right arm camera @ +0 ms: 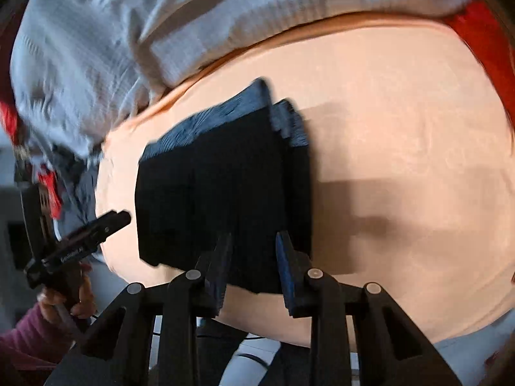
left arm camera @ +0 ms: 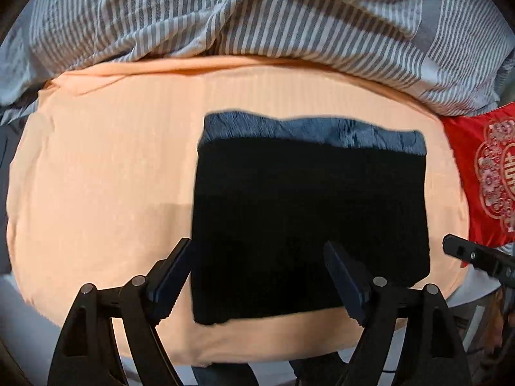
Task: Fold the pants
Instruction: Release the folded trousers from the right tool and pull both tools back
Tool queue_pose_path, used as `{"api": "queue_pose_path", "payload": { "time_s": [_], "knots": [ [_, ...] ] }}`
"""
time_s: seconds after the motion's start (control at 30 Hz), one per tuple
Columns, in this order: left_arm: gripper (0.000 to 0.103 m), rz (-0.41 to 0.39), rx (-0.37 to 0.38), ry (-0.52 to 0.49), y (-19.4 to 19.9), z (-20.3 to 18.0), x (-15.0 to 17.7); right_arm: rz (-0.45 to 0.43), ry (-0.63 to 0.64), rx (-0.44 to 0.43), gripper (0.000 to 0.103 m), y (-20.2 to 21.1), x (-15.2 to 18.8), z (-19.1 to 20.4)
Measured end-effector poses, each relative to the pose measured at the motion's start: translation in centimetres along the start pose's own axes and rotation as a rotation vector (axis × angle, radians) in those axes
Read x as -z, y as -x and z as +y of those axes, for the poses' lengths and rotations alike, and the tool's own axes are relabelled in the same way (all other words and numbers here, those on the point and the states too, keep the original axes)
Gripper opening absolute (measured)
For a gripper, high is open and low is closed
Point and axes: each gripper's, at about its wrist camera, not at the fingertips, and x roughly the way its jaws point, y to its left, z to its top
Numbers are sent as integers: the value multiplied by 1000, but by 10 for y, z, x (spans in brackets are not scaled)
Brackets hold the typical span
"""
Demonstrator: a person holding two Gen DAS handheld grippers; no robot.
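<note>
The pants (left arm camera: 309,218) are black, folded into a compact rectangle, with a blue-grey waistband strip along the far edge. They lie flat on the peach sheet (left arm camera: 96,160). My left gripper (left arm camera: 257,243) hovers over their near edge, its jaws wide apart and holding nothing. In the right wrist view the same pants (right arm camera: 219,193) lie skewed. Above their near edge, my right gripper (right arm camera: 255,234) has a narrow gap between its pads and pinches no cloth. The right gripper (left arm camera: 476,257) also shows at the left view's right edge. The left gripper (right arm camera: 80,244) is held by a hand in a magenta sleeve.
A grey-and-white striped duvet (left arm camera: 257,16) is bunched along the far side of the bed. A red cushion with a pale ornament (left arm camera: 492,177) lies to the right of the pants. The bed's near edge (left arm camera: 225,360) runs just below the grippers. Bare sheet stretches left of the pants.
</note>
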Motion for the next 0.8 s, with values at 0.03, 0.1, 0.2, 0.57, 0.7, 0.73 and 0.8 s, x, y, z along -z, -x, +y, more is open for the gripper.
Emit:
{"api": "queue_pose_path", "payload": {
  "time_s": [0.03, 0.1, 0.2, 0.57, 0.7, 0.73, 0.8],
  "knots": [
    [83, 2, -8, 4, -2, -5, 5, 12, 23, 7, 31, -3, 2, 7],
    [83, 22, -21, 7, -5, -13, 14, 30, 49, 28, 31, -9, 7, 15],
    [90, 35, -56, -22, -6, -22, 25, 45, 68, 74, 39, -17, 16, 19],
    [103, 28, -130, -90, 0, -14, 51, 25, -12, 253, 83, -28, 46, 26],
    [103, 36, -177, -127, 4, -15, 57, -14, -7, 335, 96, -22, 56, 38],
    [103, 41, -171, -126, 6, -15, 59, -28, -3, 349, 101, -20, 58, 42],
    [103, 41, -150, -116, 10, -13, 60, -47, 2, 353, 103, -17, 60, 48]
  ]
}}
